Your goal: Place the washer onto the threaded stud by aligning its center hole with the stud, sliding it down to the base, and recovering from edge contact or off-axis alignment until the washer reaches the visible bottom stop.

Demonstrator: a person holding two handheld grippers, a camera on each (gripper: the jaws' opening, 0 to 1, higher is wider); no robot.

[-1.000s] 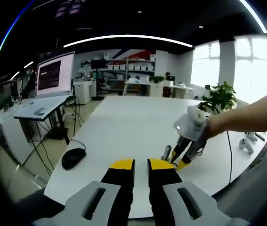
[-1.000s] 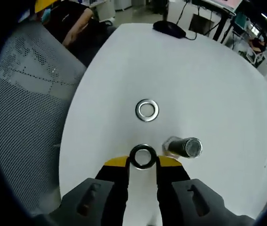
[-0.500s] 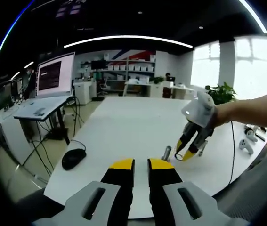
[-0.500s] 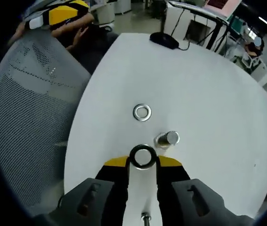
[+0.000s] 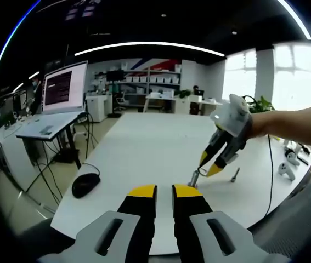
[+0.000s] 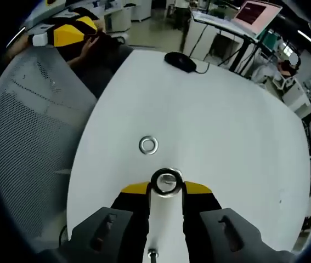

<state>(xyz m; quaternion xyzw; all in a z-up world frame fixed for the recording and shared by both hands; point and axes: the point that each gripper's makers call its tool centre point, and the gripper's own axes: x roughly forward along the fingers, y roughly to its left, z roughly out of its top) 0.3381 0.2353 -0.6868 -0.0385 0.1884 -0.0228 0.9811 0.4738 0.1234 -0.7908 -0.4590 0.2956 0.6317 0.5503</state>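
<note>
My right gripper is shut on a steel washer, held flat between its yellow tips. The top of the threaded stud shows through the washer's hole, so the washer hangs right over it. In the left gripper view the stud stands upright on the white table, and the right gripper comes down from the right with its tips just above the stud. A second washer lies flat on the table beyond it. My left gripper is low at the near table edge, jaws together, holding nothing.
A black mouse lies at the table's left edge. A small loose bolt stands right of the stud. A grey mesh chair is beside the table. White controllers lie at the far right.
The right gripper has lifted with the washer and moved sideways over the stud, which now lines up under the washer's hole. The left gripper has stayed put.
</note>
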